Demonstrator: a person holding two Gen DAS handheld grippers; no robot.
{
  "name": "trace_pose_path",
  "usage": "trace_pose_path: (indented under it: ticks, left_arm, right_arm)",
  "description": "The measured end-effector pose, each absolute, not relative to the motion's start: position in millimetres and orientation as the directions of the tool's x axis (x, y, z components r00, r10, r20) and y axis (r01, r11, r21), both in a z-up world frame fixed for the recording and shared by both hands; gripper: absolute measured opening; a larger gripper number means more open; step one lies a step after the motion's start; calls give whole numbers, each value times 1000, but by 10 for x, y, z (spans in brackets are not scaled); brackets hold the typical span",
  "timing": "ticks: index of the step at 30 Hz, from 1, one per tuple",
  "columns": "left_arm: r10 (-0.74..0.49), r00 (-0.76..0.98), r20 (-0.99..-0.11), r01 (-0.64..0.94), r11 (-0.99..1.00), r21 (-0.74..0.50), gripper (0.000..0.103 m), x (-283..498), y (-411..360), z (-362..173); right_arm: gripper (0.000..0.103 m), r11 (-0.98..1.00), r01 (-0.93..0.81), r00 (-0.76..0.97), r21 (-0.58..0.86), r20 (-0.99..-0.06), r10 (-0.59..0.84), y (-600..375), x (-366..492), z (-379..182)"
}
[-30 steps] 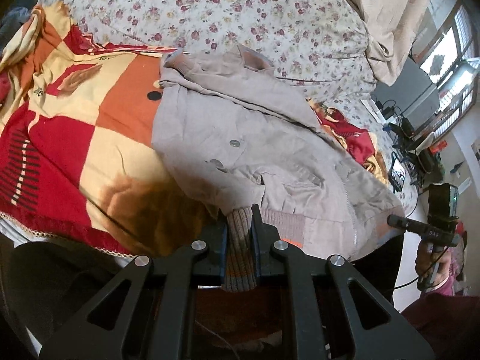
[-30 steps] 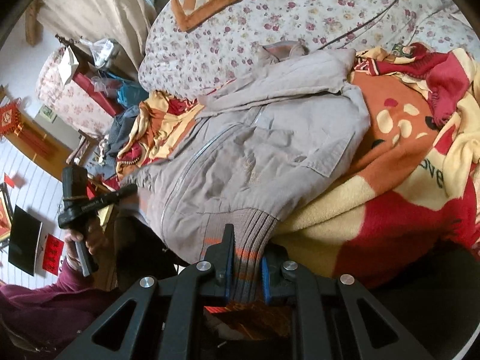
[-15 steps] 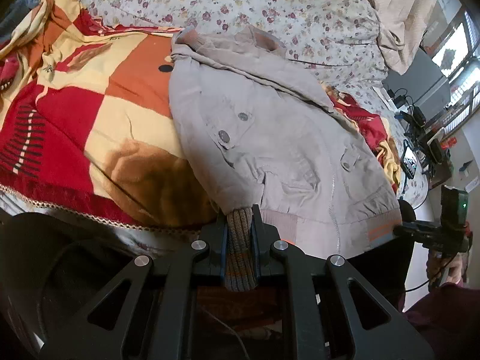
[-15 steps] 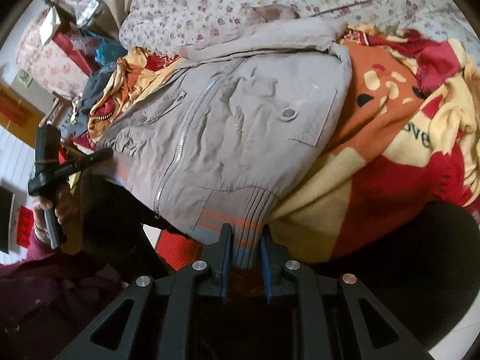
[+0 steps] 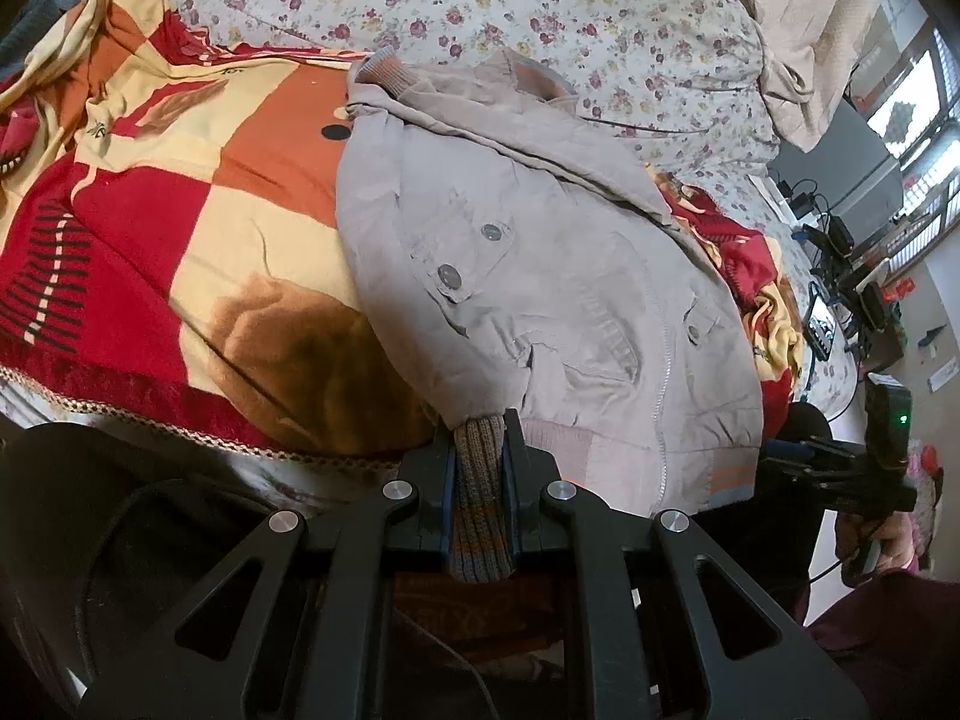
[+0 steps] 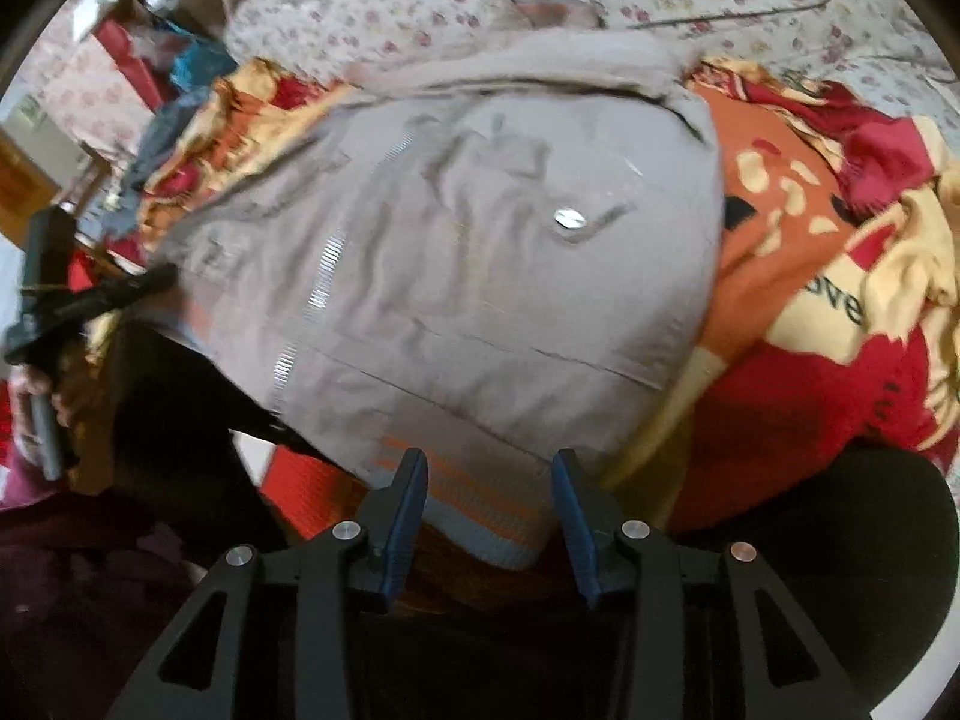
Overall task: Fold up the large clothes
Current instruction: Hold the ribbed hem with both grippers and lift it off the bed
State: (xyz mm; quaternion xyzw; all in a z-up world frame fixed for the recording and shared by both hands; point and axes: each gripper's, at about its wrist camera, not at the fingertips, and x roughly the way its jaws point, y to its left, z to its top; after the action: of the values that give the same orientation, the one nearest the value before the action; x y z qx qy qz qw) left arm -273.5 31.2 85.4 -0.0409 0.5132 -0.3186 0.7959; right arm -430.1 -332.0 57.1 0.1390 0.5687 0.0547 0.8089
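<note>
**Left clamped on hem, right spread wide**

Left gripper [image 5: 478, 456]: fingers closed on the ribbed hem [image 5: 480, 516] at one bottom corner of the jacket [image 5: 540, 276]; knit bunched upright between the pads, its end hanging down below them.

Right gripper [image 6: 489, 498]: fingers spread wide, one either side of the striped hem band [image 6: 480, 510] at the other bottom corner; gap visible on both sides, pads not pressing the cloth; view is motion-blurred.

Jacket: grey-beige, lies front up on the blanket [image 5: 150, 240], hem at the near bed edge, collar at the far end; zipper [image 5: 663, 372] runs up the front; snap buttons [image 5: 447, 276] on the chest pocket flaps; one sleeve folded across the top, its cuff [image 5: 384, 75] at the far left in the left view.

Blanket: red, orange and cream blocks, fringed edge hanging over the bed side; beyond it a floral sheet [image 5: 540, 18] covers the far bed.

Far right in the left view: window [image 5: 906, 102], cables and devices on a desk [image 5: 840, 276].
</note>
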Motion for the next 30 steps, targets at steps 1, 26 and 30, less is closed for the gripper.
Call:
trace_pose_path:
  ticks: [1, 26, 30]
  left_arm:
    - [-549, 270, -791, 465, 793, -392, 11, -2739, 316, 852]
    - [-551, 263, -792, 437, 800, -411, 11, -2706, 405, 822]
    - [-548, 251, -798, 425, 803, -418, 11, -2682, 430, 785]
  right_arm:
    - [41, 957, 82, 331, 277, -914, 236, -3353, -4317, 528]
    - [43, 902, 118, 303, 416, -880, 366, -3219, -4244, 320]
    - [46, 870, 204, 287, 448, -877, 385, -3389, -4219, 69]
